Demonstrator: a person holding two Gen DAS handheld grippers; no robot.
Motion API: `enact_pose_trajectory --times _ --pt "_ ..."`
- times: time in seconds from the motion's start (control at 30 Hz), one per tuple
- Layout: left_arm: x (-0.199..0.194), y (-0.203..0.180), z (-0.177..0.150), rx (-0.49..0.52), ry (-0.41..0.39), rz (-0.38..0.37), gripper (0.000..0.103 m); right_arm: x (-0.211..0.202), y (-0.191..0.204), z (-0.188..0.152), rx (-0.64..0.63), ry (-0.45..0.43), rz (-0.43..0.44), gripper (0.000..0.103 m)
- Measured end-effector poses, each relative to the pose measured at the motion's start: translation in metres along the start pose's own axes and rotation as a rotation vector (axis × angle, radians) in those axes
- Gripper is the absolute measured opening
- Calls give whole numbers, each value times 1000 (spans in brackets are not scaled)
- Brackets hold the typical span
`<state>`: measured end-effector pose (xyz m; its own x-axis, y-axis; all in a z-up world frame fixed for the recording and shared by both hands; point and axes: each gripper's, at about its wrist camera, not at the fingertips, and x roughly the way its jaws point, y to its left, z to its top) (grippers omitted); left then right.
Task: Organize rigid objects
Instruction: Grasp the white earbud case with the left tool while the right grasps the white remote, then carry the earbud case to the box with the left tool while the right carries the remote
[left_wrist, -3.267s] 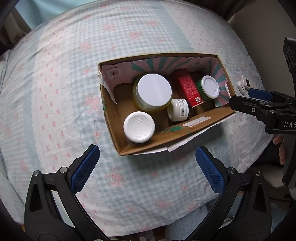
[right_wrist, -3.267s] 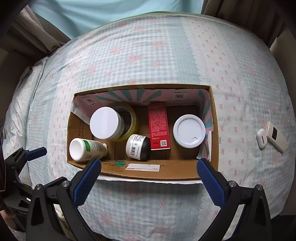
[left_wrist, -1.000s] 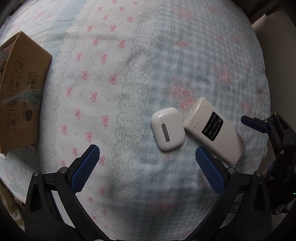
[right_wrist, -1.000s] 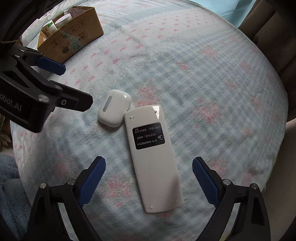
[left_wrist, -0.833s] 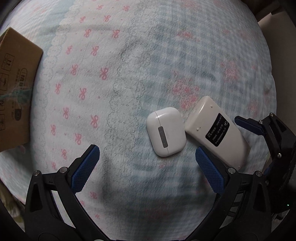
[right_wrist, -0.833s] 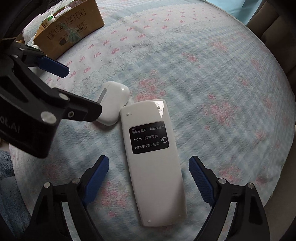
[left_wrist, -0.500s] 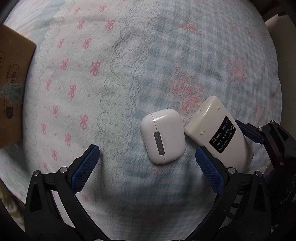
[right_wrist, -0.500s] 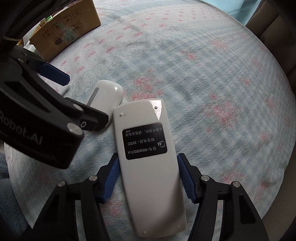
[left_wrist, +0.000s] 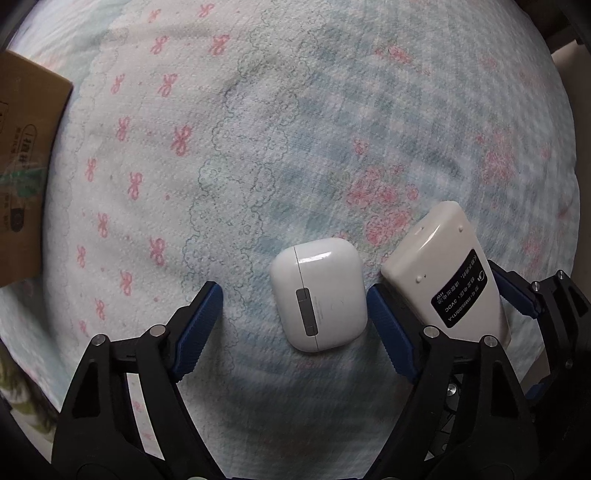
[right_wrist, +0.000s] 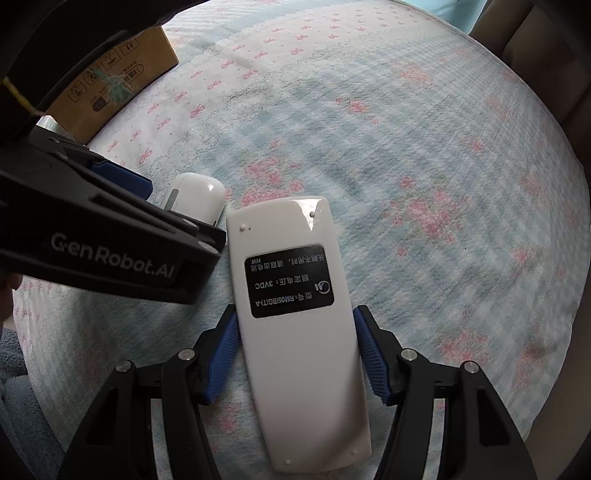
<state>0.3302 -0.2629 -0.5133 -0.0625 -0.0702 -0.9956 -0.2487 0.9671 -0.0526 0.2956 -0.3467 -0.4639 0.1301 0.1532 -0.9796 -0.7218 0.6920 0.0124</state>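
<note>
A white earbuds case (left_wrist: 318, 293) lies on the bedspread between the jaws of my left gripper (left_wrist: 295, 317). The jaws are partly closed: the right pad touches the case, the left pad stands apart from it. The case also shows in the right wrist view (right_wrist: 197, 197), half hidden by the left gripper. A white remote control (right_wrist: 295, 317) lies back-side up with a black label. My right gripper (right_wrist: 295, 354) is shut on the remote's middle, both blue pads against its sides. The remote also shows in the left wrist view (left_wrist: 448, 269).
A brown cardboard box stands to the left on the bed, seen in the left wrist view (left_wrist: 26, 155) and in the right wrist view (right_wrist: 118, 77). The bedspread (right_wrist: 406, 129) is light blue checked with pink bows. The bed's right edge lies just beyond the remote.
Both grippers moved from over the box to the case and remote. The right jaws closed onto the remote. The left jaws narrowed around the earbuds case.
</note>
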Motion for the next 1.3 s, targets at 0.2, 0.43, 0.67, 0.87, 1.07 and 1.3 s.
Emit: enact_pose_trajectory --times 0.2,0.43,0.67,0.87,1.07,1.3 --pt "-1 1 -5 59 -19 15 52 6 16 -4 -7 -3 -31 57" --pt "-6 12 -5 97 -47 -55 41 10 26 -6 -14 -6 -51 57" --pt "-14 16 -5 120 -59 -92 41 12 31 -5 -19 2 -52 56" --pt "-33 30 3 123 -89 -122 41 3 29 2 37 -5 -38 56" --pt "-54 43 4 100 -115 -159 41 -13 33 9 67 -28 -37 56" --pt "-100 68 10 88 -175 -198 41 -46 37 18 73 -56 -47 56"
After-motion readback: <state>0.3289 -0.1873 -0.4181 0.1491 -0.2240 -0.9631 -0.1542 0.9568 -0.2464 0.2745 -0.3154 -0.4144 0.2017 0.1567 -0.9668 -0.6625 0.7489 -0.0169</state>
